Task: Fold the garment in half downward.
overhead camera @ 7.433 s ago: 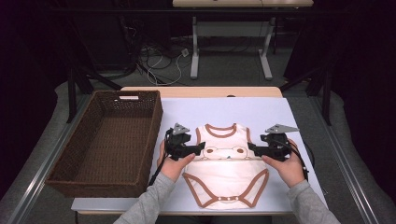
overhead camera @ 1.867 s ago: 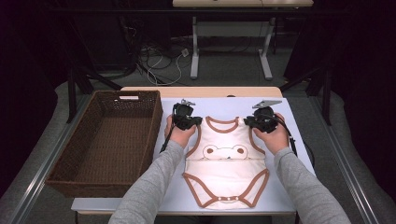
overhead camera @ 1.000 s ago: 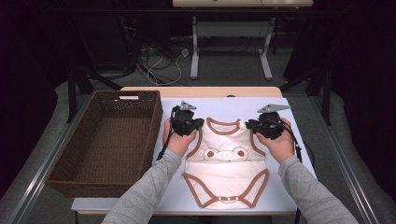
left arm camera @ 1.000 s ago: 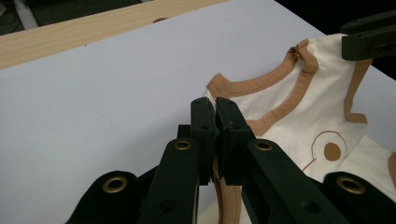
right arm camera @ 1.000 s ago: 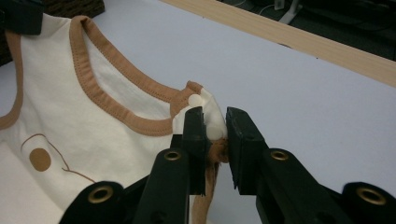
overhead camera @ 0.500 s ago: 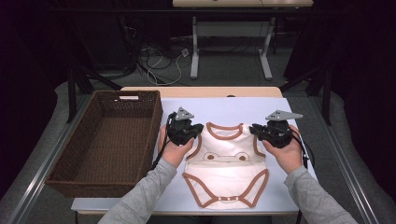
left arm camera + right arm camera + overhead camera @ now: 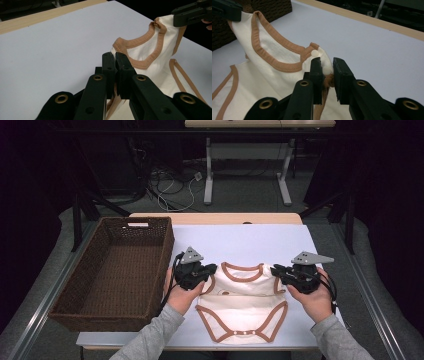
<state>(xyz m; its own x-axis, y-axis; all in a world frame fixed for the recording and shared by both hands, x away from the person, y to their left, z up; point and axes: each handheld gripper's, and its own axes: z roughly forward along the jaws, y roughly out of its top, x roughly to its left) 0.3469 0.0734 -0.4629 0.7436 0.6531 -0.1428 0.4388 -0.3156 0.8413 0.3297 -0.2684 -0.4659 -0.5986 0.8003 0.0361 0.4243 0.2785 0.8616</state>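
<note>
Forearms in grey sleeves are brought in from the bottom of the high view, angled slightly inward, each hand wrapped around a black gripper. The left hand (image 7: 181,295) is set just beside the wicker basket (image 7: 80,305), with the left gripper (image 7: 209,269) pointed to the right toward the garment. The right hand (image 7: 314,298) is held near the right edge of the white table cover (image 7: 240,240), with the right gripper (image 7: 276,270) pointed to the left, so that the two tools face each other across the cloth.

A cream baby bodysuit (image 7: 242,307) with brown trim is spread on the white cover between the hands, its neckline toward the far side and its snap end toward the person. The upper part is raised off the surface at both shoulders, while the lower part is laid flat.

In the left gripper view, the jaws are seen pressed together on the shoulder edge of the bodysuit (image 7: 152,47). In the right gripper view, the jaws are closed on the other shoulder, by its white snaps (image 7: 315,53), with the fabric bunched between them and a narrow gap left.
</note>
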